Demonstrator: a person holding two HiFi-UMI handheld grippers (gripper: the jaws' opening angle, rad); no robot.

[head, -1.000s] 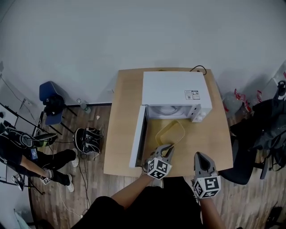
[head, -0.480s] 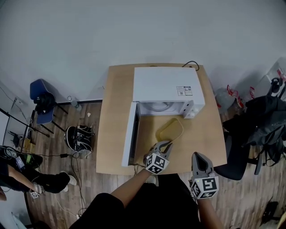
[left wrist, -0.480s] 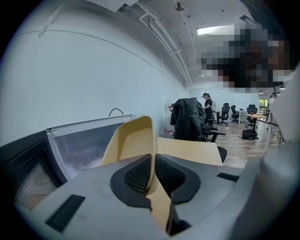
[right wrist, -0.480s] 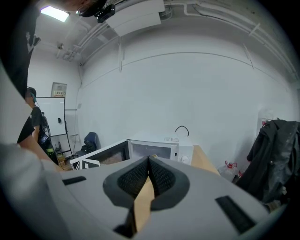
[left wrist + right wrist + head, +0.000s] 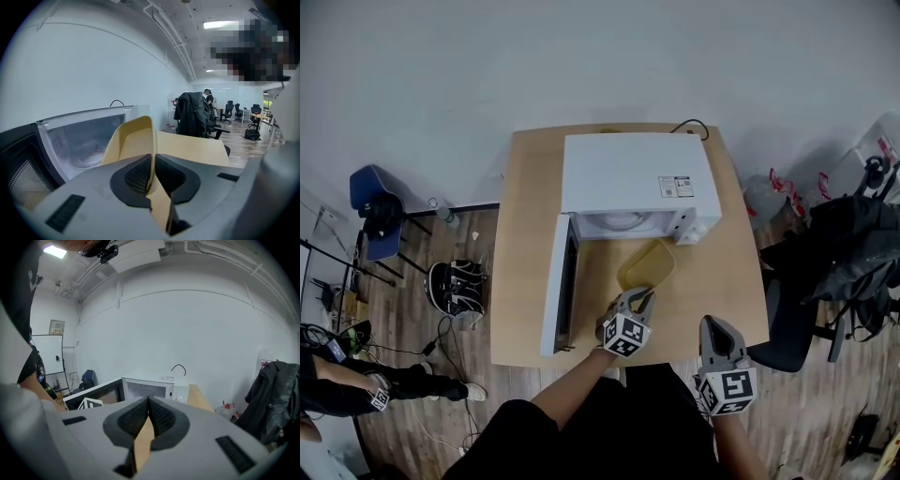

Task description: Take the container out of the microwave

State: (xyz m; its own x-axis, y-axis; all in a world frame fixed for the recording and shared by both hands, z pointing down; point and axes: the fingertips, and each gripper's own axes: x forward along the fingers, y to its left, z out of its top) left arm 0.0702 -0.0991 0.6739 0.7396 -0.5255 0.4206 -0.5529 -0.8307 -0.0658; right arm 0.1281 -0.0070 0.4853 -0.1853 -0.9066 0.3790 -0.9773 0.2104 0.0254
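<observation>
Left gripper (image 5: pixel 641 299) has the container (image 5: pixel 645 265) - jaws clamped tight on its near rim, the yellow wall pinched between the black pads (image 5: pixel 136 176). The container sits clear of the microwave (image 5: pixel 633 178), just in front of the open cavity and over the table (image 5: pixel 517 244). Whether its base touches the wood, I can't tell. The door (image 5: pixel 557 286) hangs wide open on the left, its inner mesh window showing in the left gripper view. The glass turntable (image 5: pixel 91 157) lies bare inside the cavity.

Right gripper (image 5: pixel 712 326) hovers off the table's near edge, well apart from the container - jaws pressed together with nothing between them. From its own view, the microwave stands ahead with the door swung out to the left. A black cable (image 5: pixel 689 127) curls up behind the microwave.
</observation>
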